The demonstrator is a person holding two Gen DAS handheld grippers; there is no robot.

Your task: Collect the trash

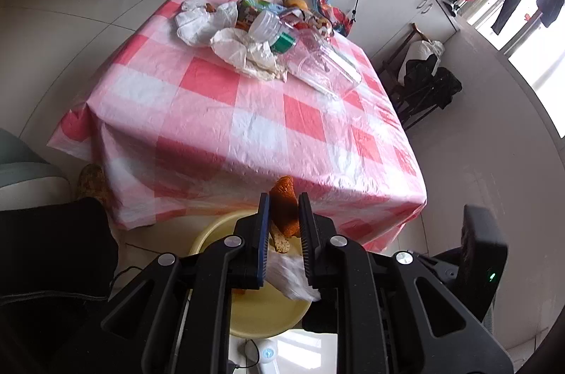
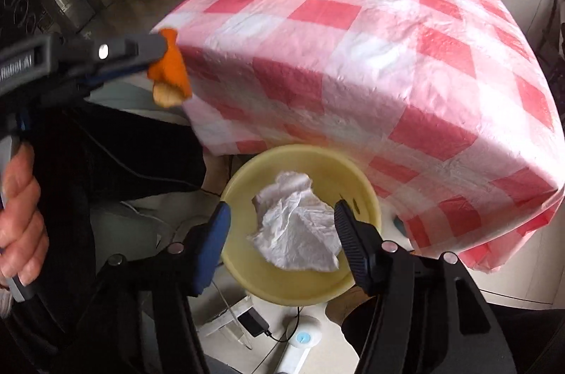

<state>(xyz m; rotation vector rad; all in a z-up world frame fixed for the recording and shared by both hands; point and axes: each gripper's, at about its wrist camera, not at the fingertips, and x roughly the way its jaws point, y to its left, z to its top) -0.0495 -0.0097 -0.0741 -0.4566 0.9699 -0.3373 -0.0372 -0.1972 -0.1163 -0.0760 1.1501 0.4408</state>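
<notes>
Yellow bowl (image 2: 353,169) lower centre holds crumpled tissue (image 2: 296,225). Right gripper (image 2: 282,215) open above it; left gripper (image 1: 284,208) clamps orange peel (image 1: 285,208).

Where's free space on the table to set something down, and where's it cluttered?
The near half of the checked tablecloth, from the front edge up to the clear plastic bottle, is bare. The far end is crowded: crumpled white paper, wrappers, bottle. The yellow basin below already holds a tissue.
</notes>
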